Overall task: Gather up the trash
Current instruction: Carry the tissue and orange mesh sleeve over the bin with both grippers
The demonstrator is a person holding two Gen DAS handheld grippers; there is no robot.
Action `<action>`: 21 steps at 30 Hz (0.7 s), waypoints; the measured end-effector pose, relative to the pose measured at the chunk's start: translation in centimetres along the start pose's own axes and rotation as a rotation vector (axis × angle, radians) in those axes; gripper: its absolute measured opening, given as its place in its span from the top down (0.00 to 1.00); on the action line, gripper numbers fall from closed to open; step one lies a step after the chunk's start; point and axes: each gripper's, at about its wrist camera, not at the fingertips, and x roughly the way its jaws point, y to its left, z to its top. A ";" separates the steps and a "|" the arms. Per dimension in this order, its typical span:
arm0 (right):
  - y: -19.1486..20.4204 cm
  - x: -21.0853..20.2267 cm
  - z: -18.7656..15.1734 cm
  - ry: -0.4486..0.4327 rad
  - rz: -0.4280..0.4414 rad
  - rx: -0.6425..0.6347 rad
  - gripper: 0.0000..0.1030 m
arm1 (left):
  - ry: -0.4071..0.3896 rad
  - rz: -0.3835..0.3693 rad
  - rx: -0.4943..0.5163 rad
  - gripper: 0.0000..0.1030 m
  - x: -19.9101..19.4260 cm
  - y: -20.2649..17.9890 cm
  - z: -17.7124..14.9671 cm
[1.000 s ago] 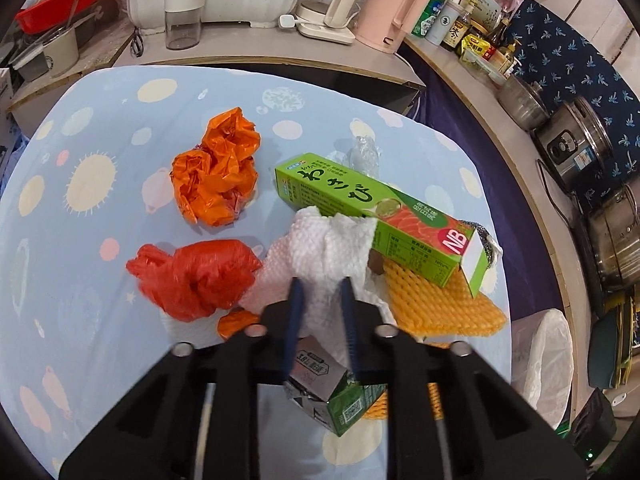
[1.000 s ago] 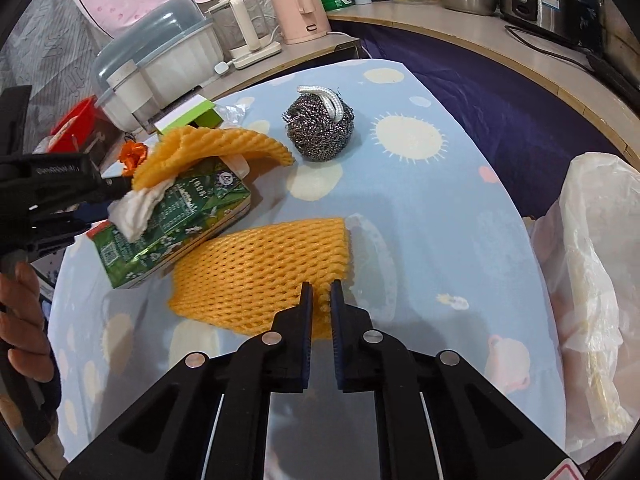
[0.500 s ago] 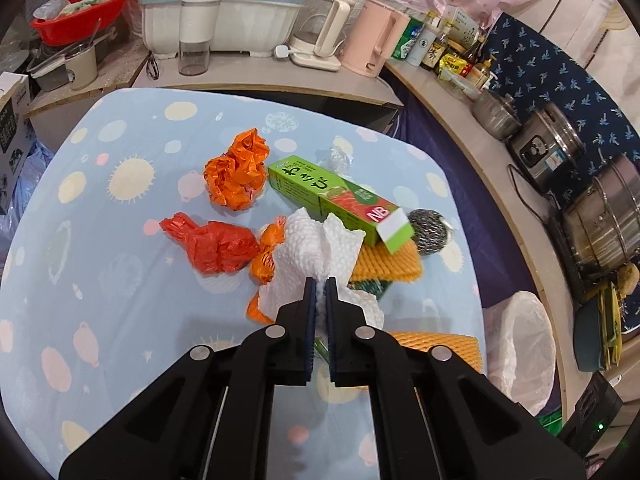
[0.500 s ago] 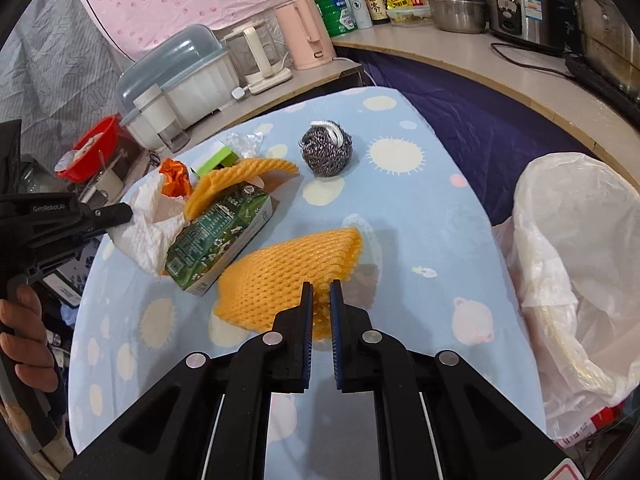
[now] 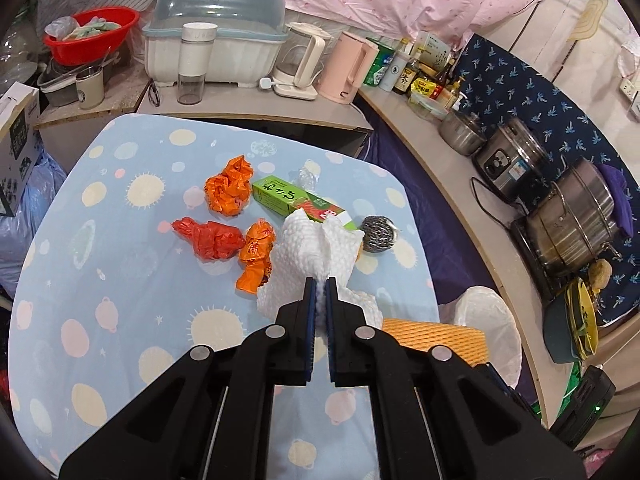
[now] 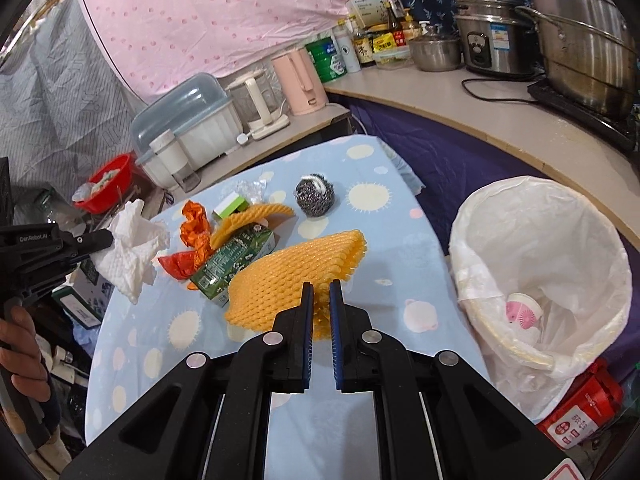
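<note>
Trash on the blue spotted table is being cleared into the lined bin beside the table's right edge; the step in hand appears to be the carry.

Left: the left gripper is clamped on a crumpled white paper towel, held above the table. Red and orange wrappers and a green box lie on the cloth.

Centre: the right gripper is closed on the edge of a yellow foam net, raised off the table.

Right: the bin stands open, some waste already inside.

Next move, as a judgement: bring each load over the bin mouth, then release. The towel hangs loose and may snag.
</note>
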 end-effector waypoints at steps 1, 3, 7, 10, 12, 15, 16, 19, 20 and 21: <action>-0.2 -0.4 0.1 -0.008 -0.001 0.004 0.92 | -0.006 -0.004 0.004 0.96 -0.4 -0.3 -0.1; -0.8 -1.3 0.2 -0.023 -0.002 0.015 0.92 | -0.011 -0.014 0.013 0.96 -1.0 -0.8 -0.2; -2.0 -3.0 0.3 -0.058 -0.012 0.038 0.92 | -0.026 -0.028 0.039 0.96 -2.0 -2.4 -0.5; -3.3 -4.2 0.5 -0.085 -0.026 0.061 0.92 | -0.030 -0.044 0.069 0.96 -2.5 -4.0 -0.9; -4.4 -5.1 0.6 -0.104 -0.043 0.078 0.92 | -0.030 -0.055 0.093 0.96 -2.6 -5.3 -1.2; -6.4 -6.3 0.7 -0.127 -0.074 0.109 0.92 | -0.024 -0.077 0.132 0.96 -2.4 -7.4 -1.8; -7.1 -6.7 0.8 -0.134 -0.084 0.120 0.92 | -0.019 -0.085 0.147 0.96 -2.2 -8.3 -2.0; -9.1 -8.0 1.0 -0.156 -0.120 0.148 0.92 | -0.007 -0.106 0.190 0.96 -1.6 -10.8 -2.8; -9.7 -8.4 1.0 -0.165 -0.137 0.155 0.92 | -0.001 -0.116 0.206 0.96 -1.4 -11.7 -3.1; -10.3 -8.8 1.0 -0.172 -0.151 0.160 0.92 | 0.006 -0.124 0.221 0.96 -1.2 -12.6 -3.3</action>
